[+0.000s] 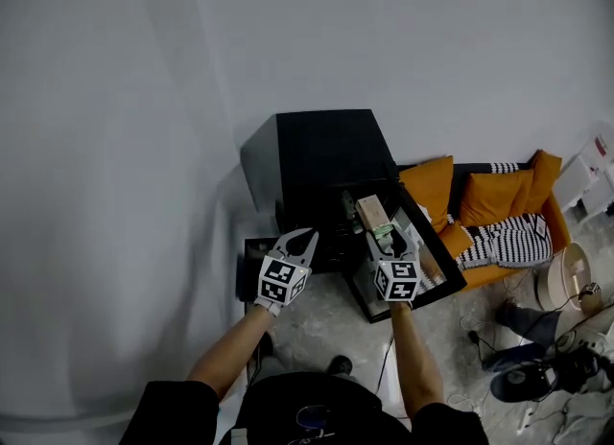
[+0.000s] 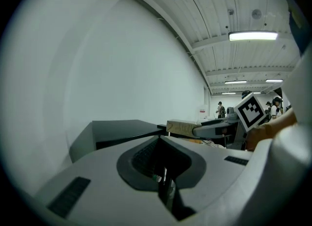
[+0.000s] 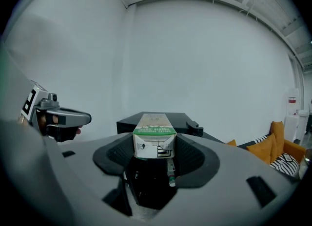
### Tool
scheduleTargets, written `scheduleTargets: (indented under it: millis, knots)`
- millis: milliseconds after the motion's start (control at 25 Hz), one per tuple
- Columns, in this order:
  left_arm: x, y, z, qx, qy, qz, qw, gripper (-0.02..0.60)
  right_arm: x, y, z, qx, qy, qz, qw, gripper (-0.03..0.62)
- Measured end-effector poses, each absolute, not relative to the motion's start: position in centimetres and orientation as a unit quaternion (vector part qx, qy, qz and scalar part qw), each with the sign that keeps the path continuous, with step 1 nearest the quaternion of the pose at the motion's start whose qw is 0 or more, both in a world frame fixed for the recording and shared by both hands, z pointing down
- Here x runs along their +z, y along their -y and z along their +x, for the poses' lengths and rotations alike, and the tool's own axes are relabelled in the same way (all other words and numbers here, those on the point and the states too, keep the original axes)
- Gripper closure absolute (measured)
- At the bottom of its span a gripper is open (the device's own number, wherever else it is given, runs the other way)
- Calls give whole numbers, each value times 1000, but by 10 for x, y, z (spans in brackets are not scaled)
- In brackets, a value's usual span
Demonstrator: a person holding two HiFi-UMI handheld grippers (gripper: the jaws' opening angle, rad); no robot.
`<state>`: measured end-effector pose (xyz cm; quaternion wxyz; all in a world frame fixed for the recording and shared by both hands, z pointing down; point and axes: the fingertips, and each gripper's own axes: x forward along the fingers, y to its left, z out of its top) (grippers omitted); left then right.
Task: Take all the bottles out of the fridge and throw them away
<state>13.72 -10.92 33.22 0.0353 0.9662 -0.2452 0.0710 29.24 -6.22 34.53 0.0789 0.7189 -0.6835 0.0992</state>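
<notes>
Right gripper point(image 1: 385, 234) clamps a carton point(image 1: 371, 211), left gripper point(image 1: 304, 236) closed empty, before the open fridge point(image 1: 321, 151).

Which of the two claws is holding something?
The right claw, shut on a green-and-white carton; the left claw is shut and empty.

— What is the person wearing?

— The person is wearing a black top with short sleeves point(image 1: 173, 412).

— And how are the tools looking?

— The left gripper point(image 1: 303, 238) and the right gripper point(image 1: 391, 242) are both showing pale grey shells that are tapering to pointed jaws. Each is carrying a white cube point(image 1: 281, 281) printed with black square markers. In the gripper views, dark ribbed pads point(image 2: 139, 159) are lining the jaws' inner faces, and dark rectangular slots point(image 2: 68, 197) are sitting in the grey shells.
</notes>
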Motion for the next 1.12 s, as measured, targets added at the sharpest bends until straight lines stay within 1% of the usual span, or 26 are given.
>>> scheduleTargets:
  millis: [160, 800, 1120]
  knots:
    - [335, 119, 107, 73, 274, 958, 34, 575, 347, 85, 263, 95, 709, 695, 80, 326]
    - [330, 142, -56, 74, 417, 905, 32, 575, 343, 162, 86, 77, 817, 565, 86, 326]
    - [332, 143, -92, 75, 446, 891, 36, 575, 344, 172, 48, 75, 836, 535, 93, 326]
